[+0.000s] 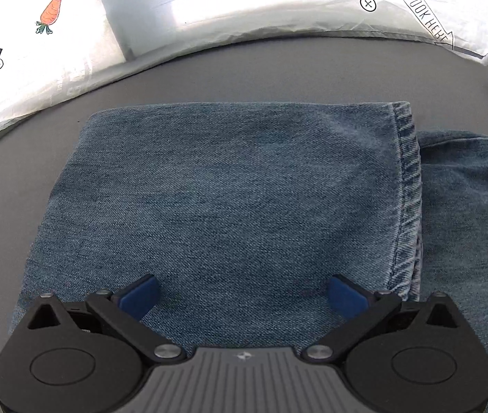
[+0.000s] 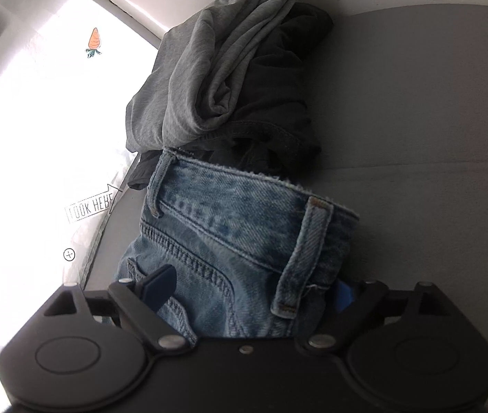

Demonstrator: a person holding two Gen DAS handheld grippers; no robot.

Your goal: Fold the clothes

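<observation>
A pair of blue jeans (image 1: 230, 186) is seen lying partly folded on a gray table (image 1: 278, 69), filling the middle of the left wrist view. A stitched hem edge is seen running down the right of the frame, with more denim spread beyond it. The left gripper (image 1: 242, 296) is shown at the lower edge, spread wide just above the denim, with nothing held.

In the right wrist view, the waistband end of the jeans, with belt loops, is seen at the lower centre. The right gripper (image 2: 254, 289) is shown spread wide, with the waistband lying between its blue pads (image 2: 159, 284); no squeeze on the cloth can be made out. A heap of gray and dark clothes (image 2: 230, 79) is seen at the upper centre, touching the waistband.

The denim is judged thick, fairly heavy and limp yet not slippery. The doubled waistband or the hem seam is judged the firmest place for a hold.
</observation>
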